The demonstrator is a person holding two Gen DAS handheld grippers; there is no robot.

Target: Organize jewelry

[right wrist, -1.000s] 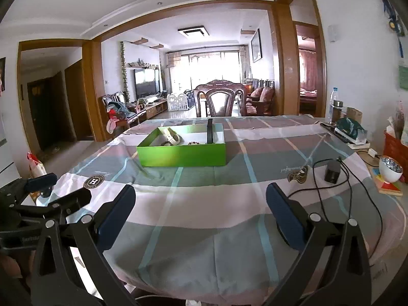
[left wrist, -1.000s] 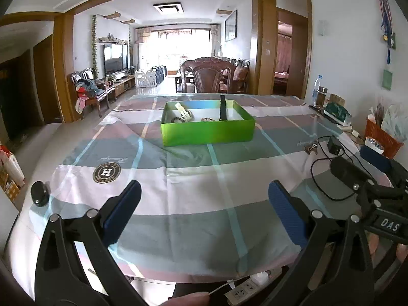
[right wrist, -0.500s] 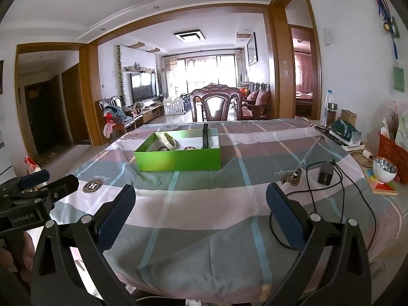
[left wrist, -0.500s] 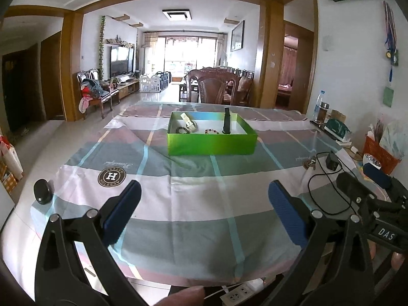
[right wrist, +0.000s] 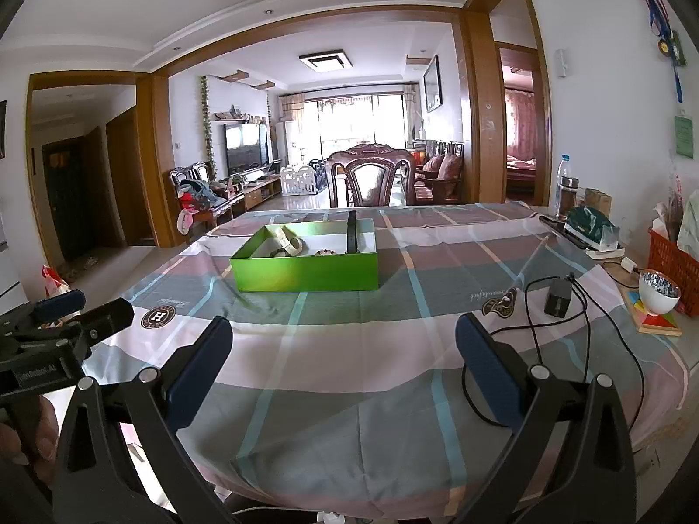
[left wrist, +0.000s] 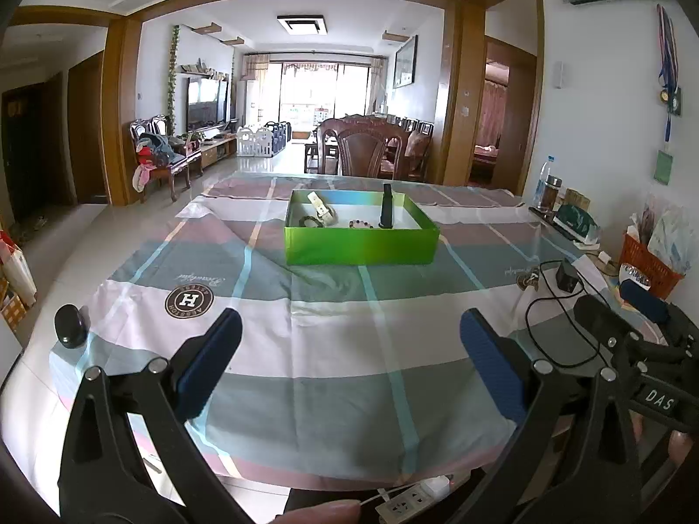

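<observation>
A green box (left wrist: 361, 245) (right wrist: 306, 276) stands on the far half of the table. Inside lie a cream watch (left wrist: 322, 212) (right wrist: 287, 242), a dark bracelet (left wrist: 311, 221), a beaded bracelet (left wrist: 361, 223) (right wrist: 327, 253) and a black strap (left wrist: 386, 212) (right wrist: 351, 231) leaning on the box's back wall. My left gripper (left wrist: 349, 351) is open over the table's near edge, far from the box, with nothing between its blue pads. My right gripper (right wrist: 343, 349) is open too, equally far back and empty. Each gripper shows at the side of the other's view.
A striped cloth (left wrist: 332, 327) covers the table. A black charger with its cable (right wrist: 558, 301) lies right of centre. A bowl (right wrist: 657, 292), a red basket (right wrist: 675, 270), bottles (right wrist: 565, 192) and a green bag (right wrist: 589, 227) line the right edge. A black knob (left wrist: 71, 325) sits at the near left corner. A chair (right wrist: 371, 179) stands behind.
Both grippers have pulled back and tilted upward a little, so the box sits lower and farther in view. Both stay open and empty.
</observation>
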